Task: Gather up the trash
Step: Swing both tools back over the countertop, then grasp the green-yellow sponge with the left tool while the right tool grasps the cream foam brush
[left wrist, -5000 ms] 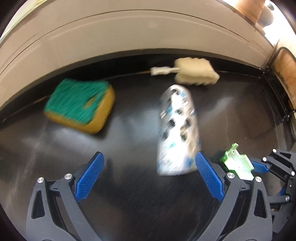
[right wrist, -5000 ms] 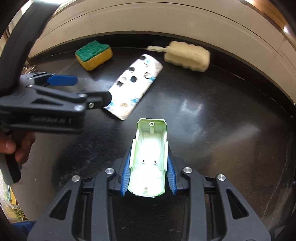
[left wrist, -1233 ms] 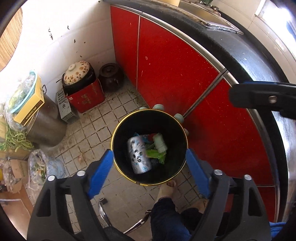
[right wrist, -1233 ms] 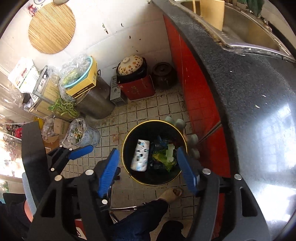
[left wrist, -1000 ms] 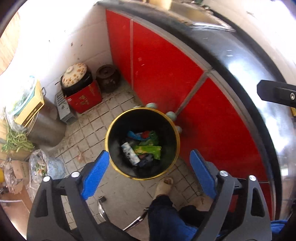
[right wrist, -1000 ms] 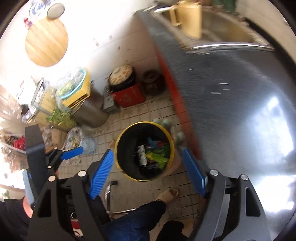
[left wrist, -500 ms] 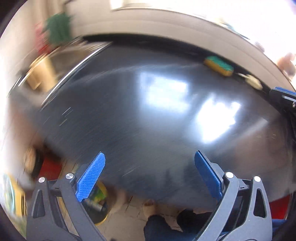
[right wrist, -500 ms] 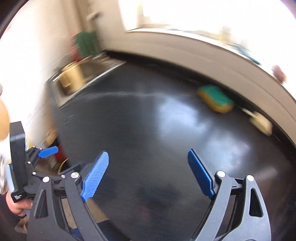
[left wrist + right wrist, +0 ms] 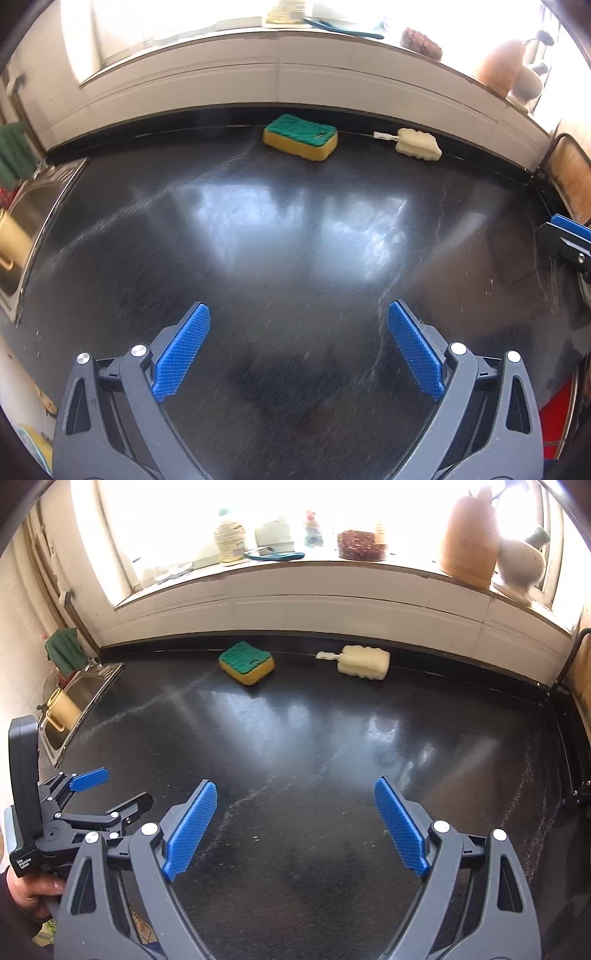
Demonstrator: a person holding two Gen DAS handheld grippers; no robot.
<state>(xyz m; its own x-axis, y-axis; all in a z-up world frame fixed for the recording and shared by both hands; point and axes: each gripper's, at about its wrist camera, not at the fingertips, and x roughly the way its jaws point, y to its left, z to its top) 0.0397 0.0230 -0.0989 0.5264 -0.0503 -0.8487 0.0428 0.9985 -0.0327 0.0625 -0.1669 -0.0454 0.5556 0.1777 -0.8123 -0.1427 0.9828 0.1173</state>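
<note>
Both grippers hover over a shiny black counter (image 9: 295, 240) (image 9: 314, 746) with nothing between their blue pads. My left gripper (image 9: 297, 354) is open, its fingers wide apart. My right gripper (image 9: 295, 827) is open too, and empty. The left gripper (image 9: 107, 790) also shows at the lower left of the right wrist view, held by a hand (image 9: 33, 890). A tip of the right gripper (image 9: 569, 240) pokes in at the right edge of the left wrist view. No wrapper or other trash lies on the counter. The bin is out of view.
A green and yellow sponge (image 9: 301, 136) (image 9: 246, 662) and a cream sponge brush (image 9: 415, 144) (image 9: 360, 660) lie by the back wall. A steel sink (image 9: 74, 701) with a yellow cup (image 9: 62, 710) is at the left. Jars and pots stand on the windowsill (image 9: 332, 568).
Both grippers swung up and away from the black bin on the floor to face the counter. The wrapper and green plastic piece held earlier lay in the bin.
</note>
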